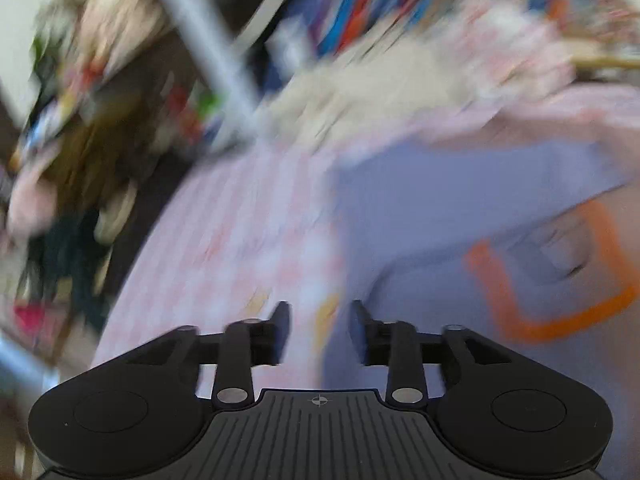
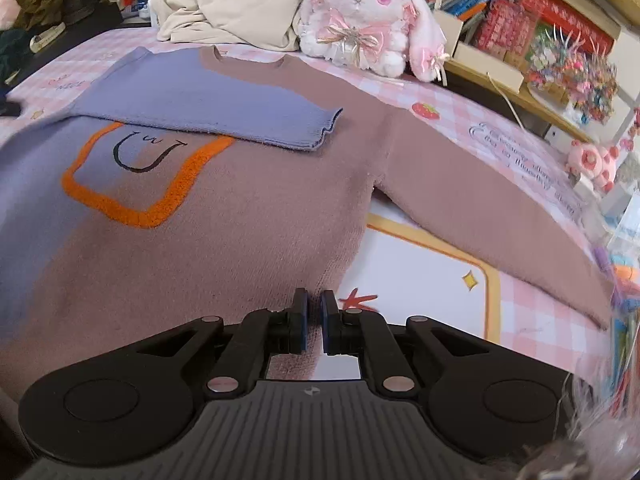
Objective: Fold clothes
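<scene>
Hovering left tongs (image 1: 319, 332) gape; right tongs (image 2: 313, 322) seemingly pinch sweater (image 2: 224, 248).

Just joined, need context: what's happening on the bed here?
A person with handheld tongs is folding a two-tone sweater laid flat on the pink checked bedsheet. The purple sleeve is already folded across the chest; the brown sleeve lies stretched out to the side. The right tongs sit nearly closed at the sweater's brown side edge, gripping nothing visible. The left tongs are open and empty; that view is motion-blurred.

Home bedroom, pink checked bedsheet (image 2: 532, 304), plush rabbit (image 2: 360, 20), crammed bookshelves (image 2: 520, 12)
</scene>
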{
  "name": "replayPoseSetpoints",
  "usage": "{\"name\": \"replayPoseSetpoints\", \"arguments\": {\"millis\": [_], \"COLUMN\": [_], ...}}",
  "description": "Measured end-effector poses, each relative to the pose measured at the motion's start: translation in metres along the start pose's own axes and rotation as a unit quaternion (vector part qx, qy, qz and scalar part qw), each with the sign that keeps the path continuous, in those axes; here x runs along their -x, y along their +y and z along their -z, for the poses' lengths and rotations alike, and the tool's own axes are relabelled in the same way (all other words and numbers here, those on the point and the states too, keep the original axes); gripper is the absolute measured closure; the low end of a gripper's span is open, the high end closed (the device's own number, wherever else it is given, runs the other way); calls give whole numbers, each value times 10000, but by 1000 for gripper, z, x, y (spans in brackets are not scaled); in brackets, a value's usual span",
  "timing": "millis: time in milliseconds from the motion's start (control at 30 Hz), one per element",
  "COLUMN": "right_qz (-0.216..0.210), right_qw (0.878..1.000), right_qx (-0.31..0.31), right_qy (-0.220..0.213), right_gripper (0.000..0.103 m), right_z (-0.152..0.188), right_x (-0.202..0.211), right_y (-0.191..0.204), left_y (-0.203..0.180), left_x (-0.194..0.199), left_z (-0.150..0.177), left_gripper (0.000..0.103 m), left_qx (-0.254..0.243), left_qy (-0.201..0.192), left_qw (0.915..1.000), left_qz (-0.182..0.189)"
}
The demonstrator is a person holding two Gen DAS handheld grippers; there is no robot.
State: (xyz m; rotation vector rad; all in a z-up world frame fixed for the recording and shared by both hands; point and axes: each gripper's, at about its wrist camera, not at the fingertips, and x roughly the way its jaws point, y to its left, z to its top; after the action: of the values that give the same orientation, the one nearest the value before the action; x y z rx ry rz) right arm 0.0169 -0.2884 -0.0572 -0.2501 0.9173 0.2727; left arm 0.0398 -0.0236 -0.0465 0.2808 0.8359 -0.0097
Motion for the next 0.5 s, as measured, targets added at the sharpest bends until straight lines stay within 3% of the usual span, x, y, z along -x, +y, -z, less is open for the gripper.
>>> {"name": "replayPoseSetpoints", "arguments": {"millis": [133,300,367,400,500], "right_qz": [-70,-176,-218,-239,-303], "right_qw": [10000,9997,9995,9994,9989], "right_qx": [19,-136,-200,-232,-328], "right_qy": [-44,-88,-105,-114,-139], "right_gripper": [95,94,93,93,93], "right_z": [1,3,3,4,5], "right_x": [1,1,1,1,2], "right_y": [0,-5,-7,-8,-11], "left_y": [-62,-140,-166,-175,-190], "left_x": [5,-20,-31,-36,-45], "left_z": [-31,-62,-69,-69,-68], "left_gripper": [54,54,62,72,73], "left_qx": [-709,-1604,-2032,-2202,-2463], "left_qy": [-650,-887,-883,-861,-796], "left_qw": [9934,9762,9692,9669,9621], "left_qz": [627,1161,1071,961,861]}}
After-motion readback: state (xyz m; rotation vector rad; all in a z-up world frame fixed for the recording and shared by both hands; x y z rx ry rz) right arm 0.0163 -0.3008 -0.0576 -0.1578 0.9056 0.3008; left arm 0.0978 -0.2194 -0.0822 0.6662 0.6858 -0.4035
